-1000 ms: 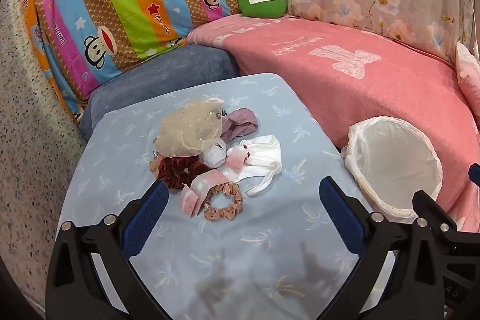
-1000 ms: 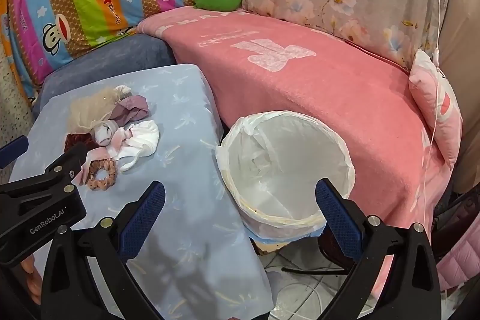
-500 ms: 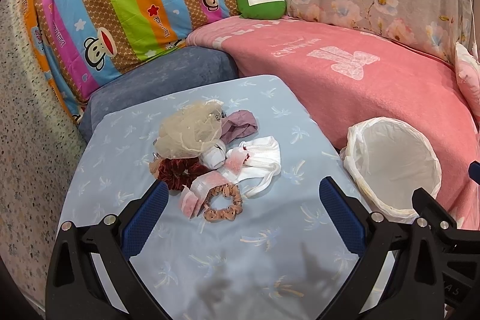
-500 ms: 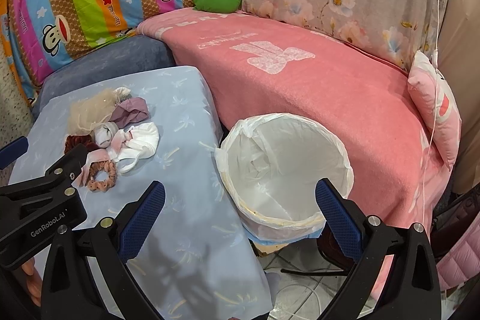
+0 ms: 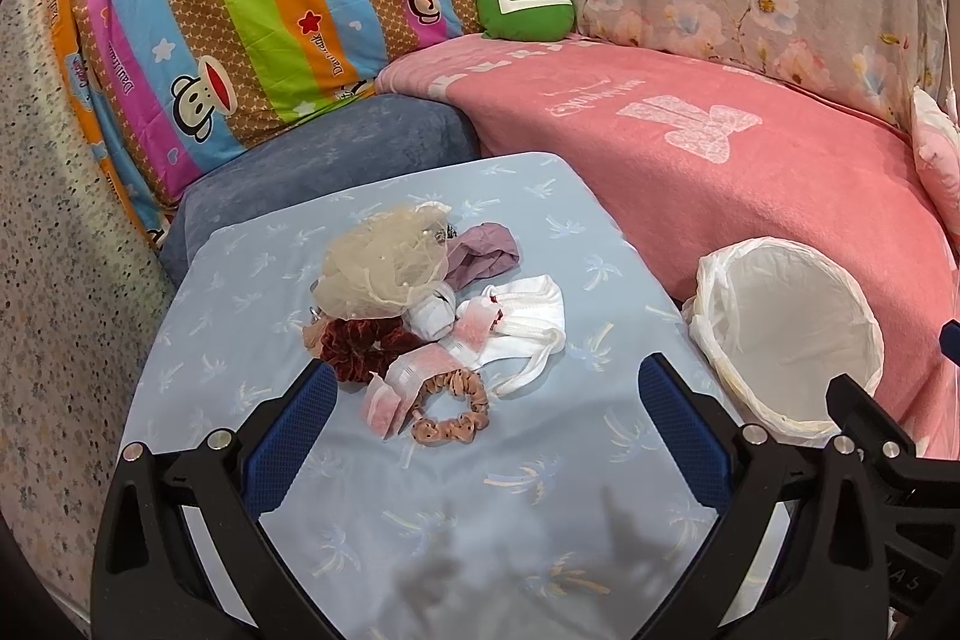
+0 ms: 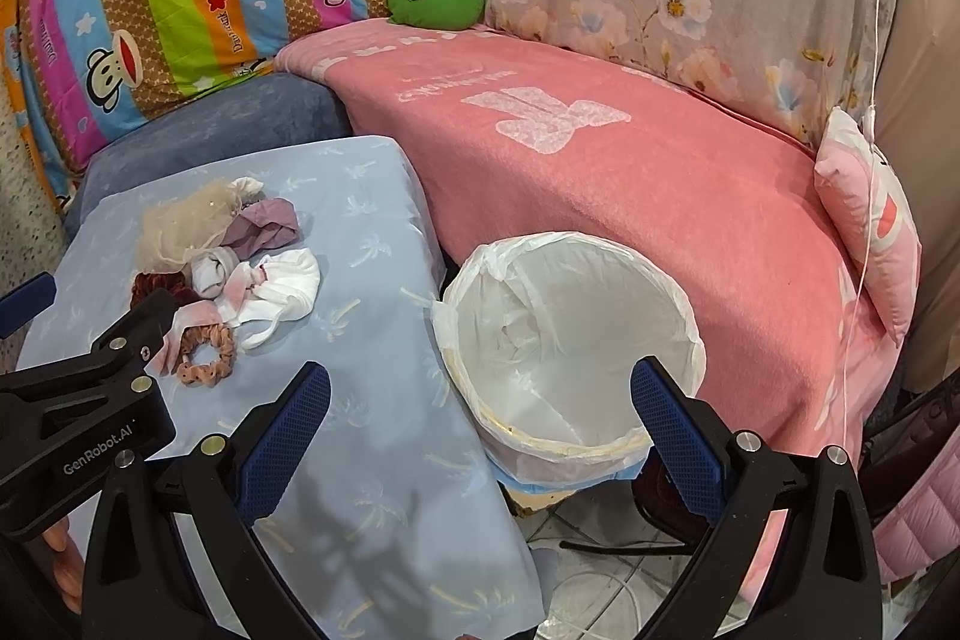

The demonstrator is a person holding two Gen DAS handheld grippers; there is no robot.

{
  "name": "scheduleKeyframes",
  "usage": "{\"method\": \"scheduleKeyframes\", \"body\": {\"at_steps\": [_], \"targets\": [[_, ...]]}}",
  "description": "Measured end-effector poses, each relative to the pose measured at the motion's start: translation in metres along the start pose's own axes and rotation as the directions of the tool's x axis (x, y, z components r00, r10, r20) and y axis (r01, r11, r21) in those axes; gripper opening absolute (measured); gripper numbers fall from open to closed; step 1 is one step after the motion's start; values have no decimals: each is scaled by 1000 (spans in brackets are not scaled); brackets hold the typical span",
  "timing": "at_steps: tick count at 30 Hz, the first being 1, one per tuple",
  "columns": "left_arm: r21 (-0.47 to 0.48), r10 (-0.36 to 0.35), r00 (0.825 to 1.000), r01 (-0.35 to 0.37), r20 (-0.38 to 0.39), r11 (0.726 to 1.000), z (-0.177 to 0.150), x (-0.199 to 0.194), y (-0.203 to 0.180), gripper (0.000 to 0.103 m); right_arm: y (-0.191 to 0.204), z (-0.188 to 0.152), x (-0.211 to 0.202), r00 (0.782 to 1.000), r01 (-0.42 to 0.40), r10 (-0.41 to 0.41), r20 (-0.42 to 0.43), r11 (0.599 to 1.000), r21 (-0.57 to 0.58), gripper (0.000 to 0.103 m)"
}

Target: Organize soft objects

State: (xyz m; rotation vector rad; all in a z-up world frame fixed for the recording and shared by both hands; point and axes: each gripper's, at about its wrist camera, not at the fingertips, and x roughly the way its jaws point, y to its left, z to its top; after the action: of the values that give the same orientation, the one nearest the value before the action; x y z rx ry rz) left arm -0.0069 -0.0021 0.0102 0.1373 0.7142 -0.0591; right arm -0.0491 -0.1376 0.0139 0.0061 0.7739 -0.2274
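Observation:
A small heap of soft things lies on the pale blue table (image 5: 510, 508): a beige mesh pouf (image 5: 384, 268), a mauve cloth (image 5: 486, 256), a white cloth (image 5: 528, 322), a dark red velvet scrunchie (image 5: 360, 349), a pink-and-white band (image 5: 414, 376) and a brown scrunchie (image 5: 453, 415). My left gripper (image 5: 480, 430) hovers open just short of the brown scrunchie, holding nothing. The same heap (image 6: 228, 268) shows at the left in the right wrist view. My right gripper (image 6: 480, 430) is open and empty over the near rim of a white-lined bin (image 6: 570, 340).
The bin (image 5: 786, 334) stands off the table's right edge, against a pink-blanketed sofa (image 5: 720, 148). A green cushion (image 5: 525, 7), a striped cartoon pillow (image 5: 240, 10) and a blue-grey cushion (image 5: 324, 160) lie behind. A pink pillow (image 6: 870, 220) is at right. Tiled floor (image 6: 600, 580) shows below.
Both views have shifted only slightly; the heap and the bin sit a little lower in frame. Both grippers stay open and nothing has been picked up.

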Motion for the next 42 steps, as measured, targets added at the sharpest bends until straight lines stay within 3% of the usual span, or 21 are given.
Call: {"method": "scheduleKeyframes", "body": {"at_steps": [42], "targets": [[7,0,1000,0,8,1000,6,-2,-2,96,-4,3,-1,1000,14,-14,11,1000,8,97]]}}
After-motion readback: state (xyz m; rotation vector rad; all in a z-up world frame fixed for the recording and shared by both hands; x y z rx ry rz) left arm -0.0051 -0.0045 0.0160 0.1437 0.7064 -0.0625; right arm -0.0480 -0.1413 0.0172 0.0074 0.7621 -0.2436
